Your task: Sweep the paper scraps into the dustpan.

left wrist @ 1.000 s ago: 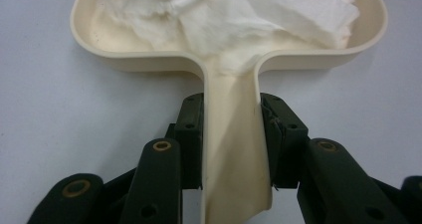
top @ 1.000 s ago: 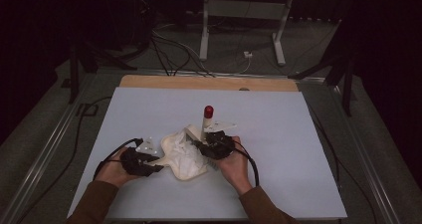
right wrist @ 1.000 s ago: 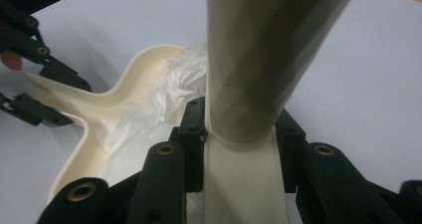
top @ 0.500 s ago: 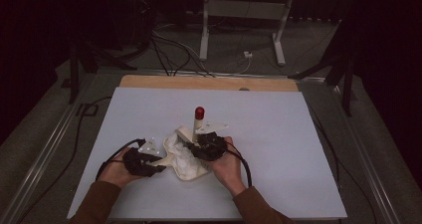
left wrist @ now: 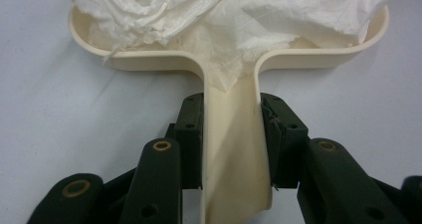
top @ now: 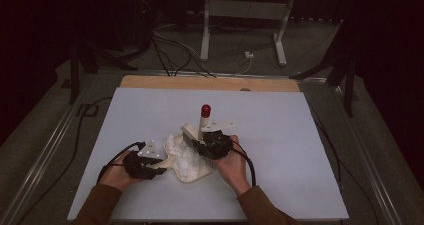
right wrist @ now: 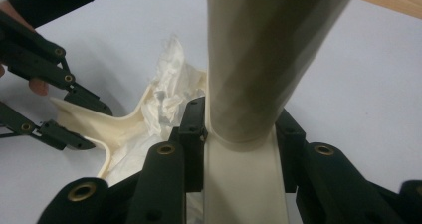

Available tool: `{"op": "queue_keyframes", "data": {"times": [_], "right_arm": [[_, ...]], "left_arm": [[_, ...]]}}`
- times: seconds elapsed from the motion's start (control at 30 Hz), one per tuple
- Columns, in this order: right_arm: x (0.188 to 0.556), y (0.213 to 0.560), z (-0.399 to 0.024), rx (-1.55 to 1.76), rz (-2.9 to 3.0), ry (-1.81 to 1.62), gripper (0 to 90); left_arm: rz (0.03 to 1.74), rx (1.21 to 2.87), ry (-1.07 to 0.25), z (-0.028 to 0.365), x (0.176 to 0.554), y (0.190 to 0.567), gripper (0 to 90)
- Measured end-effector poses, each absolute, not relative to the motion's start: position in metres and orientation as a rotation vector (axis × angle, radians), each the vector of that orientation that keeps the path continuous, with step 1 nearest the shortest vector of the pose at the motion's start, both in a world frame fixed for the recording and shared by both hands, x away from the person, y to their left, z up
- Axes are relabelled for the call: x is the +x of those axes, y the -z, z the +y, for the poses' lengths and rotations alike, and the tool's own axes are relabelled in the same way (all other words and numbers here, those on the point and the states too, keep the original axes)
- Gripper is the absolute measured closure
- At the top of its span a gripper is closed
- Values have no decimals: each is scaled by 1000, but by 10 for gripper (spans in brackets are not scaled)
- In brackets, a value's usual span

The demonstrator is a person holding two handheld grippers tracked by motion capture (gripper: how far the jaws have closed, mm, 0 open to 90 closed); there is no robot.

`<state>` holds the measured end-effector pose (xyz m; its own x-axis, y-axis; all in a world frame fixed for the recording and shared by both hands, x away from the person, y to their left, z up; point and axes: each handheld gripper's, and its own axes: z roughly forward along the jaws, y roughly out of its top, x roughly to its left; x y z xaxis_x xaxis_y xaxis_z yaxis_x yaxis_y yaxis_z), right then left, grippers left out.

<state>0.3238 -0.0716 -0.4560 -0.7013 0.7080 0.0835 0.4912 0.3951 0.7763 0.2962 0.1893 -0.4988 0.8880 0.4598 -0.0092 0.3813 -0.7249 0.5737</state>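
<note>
High view: the dustpan (top: 192,171) lies at lower centre of the frame on the white table (top: 280,135), loaded with crumpled white tissue (top: 181,152). The left gripper (top: 159,169), at lower left, is clamped on the dustpan's handle. The right gripper (top: 196,145), just right of centre, is clamped on the brush (top: 201,127), whose cream handle rises to a red tip, with the bristles over the far edge of the pan.

Left gripper view: both black jaws press against the sides of the cream dustpan (left wrist: 234,149) handle at centre frame. The pan runs across the top of the frame, with tissue (left wrist: 224,20) spilling down onto the handle.

Right gripper view: the jaws are closed on the brush (right wrist: 259,64) handle, which rises through centre frame. At left, the dustpan (right wrist: 124,127) holds tissue (right wrist: 171,92), and the left gripper (right wrist: 74,119) grips its handle.
</note>
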Motion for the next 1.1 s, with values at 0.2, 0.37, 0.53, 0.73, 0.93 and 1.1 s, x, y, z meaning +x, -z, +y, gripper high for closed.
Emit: {"op": "queue_keyframes", "data": {"times": [0.2,0.37,0.53,0.73,0.93,1.1], "right_arm": [[327,451,-76,1068,2370,-1216,668],[330,444,-81,1080,2348,-1231,668],[332,440,-85,1086,2335,-1246,669],[332,432,-89,1081,2323,-1266,668],[331,426,-93,1024,2359,-1231,668],[333,424,-103,1037,2351,-1220,668]], "left_arm": [[603,2460,-185,190,294,500,665],[601,2454,-186,192,293,501,665],[600,2449,-186,192,293,500,665],[596,2449,-192,192,292,500,665],[596,2444,-193,194,291,500,665],[600,2443,-192,199,289,500,665]]}}
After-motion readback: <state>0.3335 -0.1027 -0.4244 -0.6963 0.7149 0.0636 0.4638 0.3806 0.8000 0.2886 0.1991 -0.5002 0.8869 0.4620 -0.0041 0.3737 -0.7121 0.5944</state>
